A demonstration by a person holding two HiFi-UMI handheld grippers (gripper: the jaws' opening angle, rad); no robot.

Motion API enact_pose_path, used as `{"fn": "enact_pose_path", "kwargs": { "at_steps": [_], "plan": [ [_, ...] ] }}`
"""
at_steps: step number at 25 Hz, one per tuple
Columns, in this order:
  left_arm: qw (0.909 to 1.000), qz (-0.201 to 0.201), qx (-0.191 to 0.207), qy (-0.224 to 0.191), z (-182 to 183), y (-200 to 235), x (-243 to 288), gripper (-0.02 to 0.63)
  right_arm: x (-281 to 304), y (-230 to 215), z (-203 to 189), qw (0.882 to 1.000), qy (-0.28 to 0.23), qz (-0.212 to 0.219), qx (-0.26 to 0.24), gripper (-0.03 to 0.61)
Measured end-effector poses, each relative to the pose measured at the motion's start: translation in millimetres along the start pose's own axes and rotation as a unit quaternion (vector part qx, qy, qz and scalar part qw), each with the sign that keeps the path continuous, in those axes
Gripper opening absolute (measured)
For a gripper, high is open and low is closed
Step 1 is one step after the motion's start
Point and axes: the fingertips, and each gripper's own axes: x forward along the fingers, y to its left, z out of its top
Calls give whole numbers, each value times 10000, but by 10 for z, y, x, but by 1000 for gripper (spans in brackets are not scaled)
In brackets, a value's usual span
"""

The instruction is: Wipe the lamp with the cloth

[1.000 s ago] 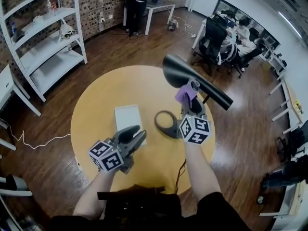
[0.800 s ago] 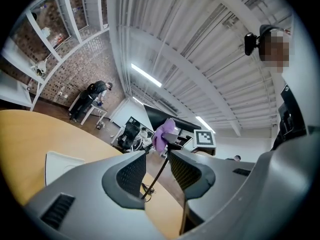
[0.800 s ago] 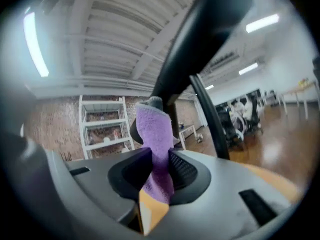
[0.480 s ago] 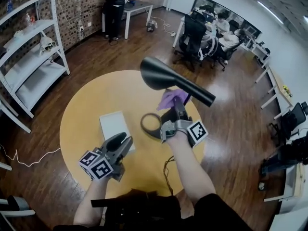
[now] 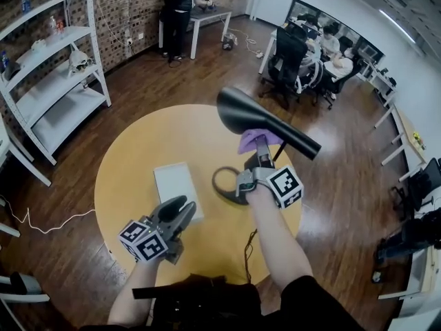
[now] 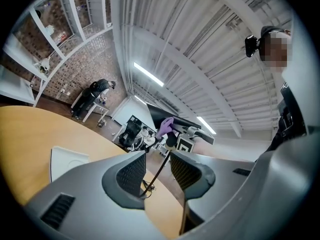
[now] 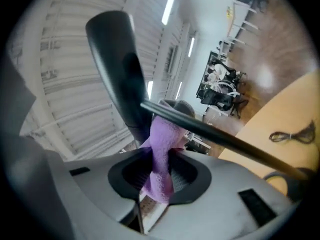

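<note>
A black lamp stands on the round yellow table (image 5: pixel 131 178), with its long shade (image 5: pixel 265 123) raised over a ring base (image 5: pixel 226 185). My right gripper (image 5: pixel 260 156) is shut on a purple cloth (image 5: pixel 258 140) and holds it against the underside of the shade. In the right gripper view the cloth (image 7: pixel 162 156) hangs pinched between the jaws of my right gripper (image 7: pixel 160 176), right under the shade (image 7: pixel 120 69) and the thin stem (image 7: pixel 225 140). My left gripper (image 5: pixel 180 212) hovers low over the table's near left, open and holding nothing (image 6: pixel 157 171).
A flat white box (image 5: pixel 178 183) lies on the table just ahead of the left gripper. The lamp's black cord (image 5: pixel 249 243) trails off the near table edge. White shelves (image 5: pixel 62 81) stand at far left, with office chairs and people far back right.
My right wrist has rolled, turning its marker cube to the right, and the cloth has slid a little along the shade's underside. The left gripper has stayed put.
</note>
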Motion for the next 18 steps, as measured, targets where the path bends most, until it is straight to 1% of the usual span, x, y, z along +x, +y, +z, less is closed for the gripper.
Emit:
{"fn": "enact_pose_path", "kwargs": {
  "at_steps": [2,4,6,9,11,13,15,18],
  "plan": [
    [10000,25,-4,4,9,31,-20,147,48,14,-118,9979,353,-125,-519,89],
    [10000,16,-13,22,-5,40,-25,146,99,7,-259,9940,680,-183,-831,89],
    [10000,2,-24,32,-27,26,-13,146,147,-44,-368,9916,910,-203,-901,89],
    [10000,1,-14,16,-23,-16,2,147,200,-159,-490,9889,1211,-244,-822,89],
    [10000,3,14,5,1,-33,-6,147,226,-239,-602,9848,1500,-266,-833,89],
    [10000,15,42,13,10,-41,-34,147,241,-312,-716,9786,1813,-250,-942,91],
    [10000,47,63,6,16,-41,-71,147,234,-353,-780,9715,2030,-197,-1211,91],
    [9999,92,100,-34,49,-29,-136,147,127,-381,-926,9570,2473,-101,-1515,91]
  ]
}}
